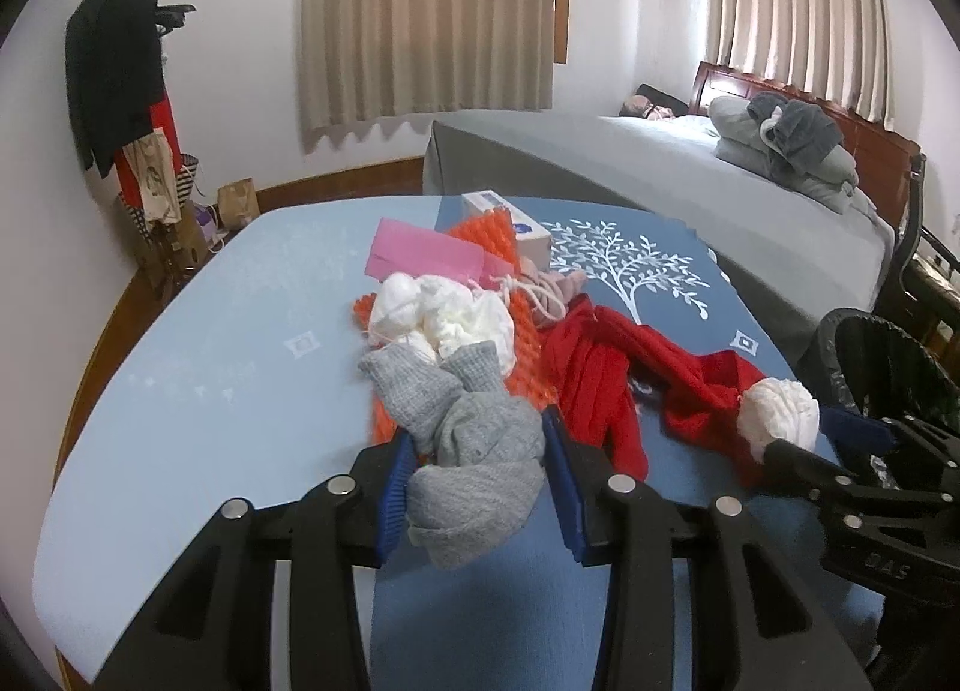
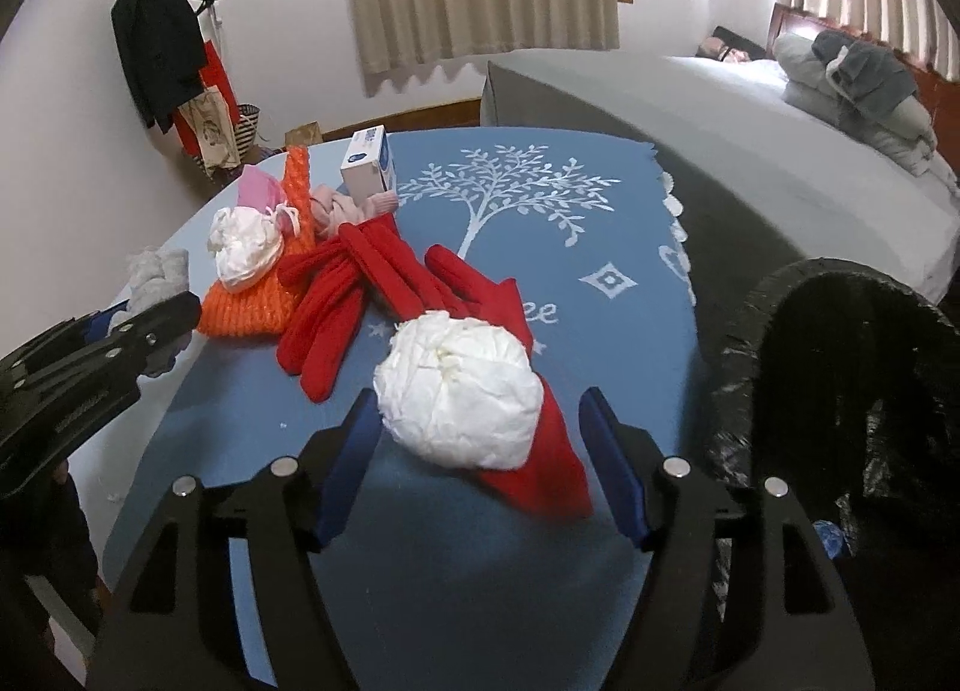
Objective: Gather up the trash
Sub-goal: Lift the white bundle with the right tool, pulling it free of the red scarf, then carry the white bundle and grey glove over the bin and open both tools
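With my right gripper (image 2: pixel 480 463) spread wide around the white tissue wad (image 2: pixel 459 391) lying on the red glove (image 2: pixel 528 451) beside the bin (image 2: pixel 840 391), I should pinch tissue only, while my left gripper (image 1: pixel 477 487) clamps the grey sock (image 1: pixel 474 451).

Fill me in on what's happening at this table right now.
A person is clearing trash with a handheld gripper in each hand. The left gripper is closed on a grey knitted glove, next to an orange knit piece and red gloves. The right gripper is open around a crumpled white paper ball lying on a red glove, pads not pressing it. More white paper sits on the pile. A black-lined trash bin stands at the table's right edge.
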{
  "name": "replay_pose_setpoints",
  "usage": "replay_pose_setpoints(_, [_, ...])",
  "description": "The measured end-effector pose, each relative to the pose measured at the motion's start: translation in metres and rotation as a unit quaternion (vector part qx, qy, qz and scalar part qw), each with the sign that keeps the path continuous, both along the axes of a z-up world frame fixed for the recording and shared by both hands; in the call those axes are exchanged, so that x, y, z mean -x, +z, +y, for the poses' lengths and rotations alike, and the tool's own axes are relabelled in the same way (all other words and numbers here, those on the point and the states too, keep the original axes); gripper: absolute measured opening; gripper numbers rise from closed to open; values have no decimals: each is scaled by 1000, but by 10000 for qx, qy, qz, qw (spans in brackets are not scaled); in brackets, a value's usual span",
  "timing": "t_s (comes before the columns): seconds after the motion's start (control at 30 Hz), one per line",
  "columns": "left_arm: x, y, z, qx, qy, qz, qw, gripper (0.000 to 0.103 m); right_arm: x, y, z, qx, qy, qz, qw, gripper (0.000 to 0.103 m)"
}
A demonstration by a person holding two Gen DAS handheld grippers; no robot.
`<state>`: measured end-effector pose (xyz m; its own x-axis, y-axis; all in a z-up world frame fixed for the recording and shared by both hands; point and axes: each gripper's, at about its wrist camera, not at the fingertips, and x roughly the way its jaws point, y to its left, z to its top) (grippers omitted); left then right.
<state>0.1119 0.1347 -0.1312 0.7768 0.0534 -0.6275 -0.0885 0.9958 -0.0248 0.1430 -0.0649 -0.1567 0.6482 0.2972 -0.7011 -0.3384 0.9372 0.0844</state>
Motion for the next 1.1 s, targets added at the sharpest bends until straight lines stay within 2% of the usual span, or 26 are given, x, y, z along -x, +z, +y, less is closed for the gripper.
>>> replay_pose_setpoints(0.2, [1, 0, -2, 9, -42, 38, 10000, 41, -1, -1, -1, -20, -8, 22, 10000, 64])
replay_pose_setpoints(0.3, [2, 1, -5, -4, -73, 29, 10000, 41, -5, -4, 2, -21, 99, 111, 9999, 51])
replay_pose_setpoints(0.33, [2, 1, -5, -7, -74, 29, 10000, 41, -5, -5, 3, -46, 150, 145, 9998, 43])
replay_pose_setpoints(0.43, [1, 3, -4, -15, -91, 26, 10000, 41, -4, -3, 3, -106, 242, 171, 9995, 37])
replay_pose_setpoints(0.8, [6, 23, -17, 4, -250, -180, 9995, 41, 14, 49, -11, -404, 281, -359, 9981, 36])
replay_pose_setpoints(1.1, [6, 43, -54, 49, -666, -376, 9971, 41, 30, 85, -52, -577, -81, -732, 9956, 36])
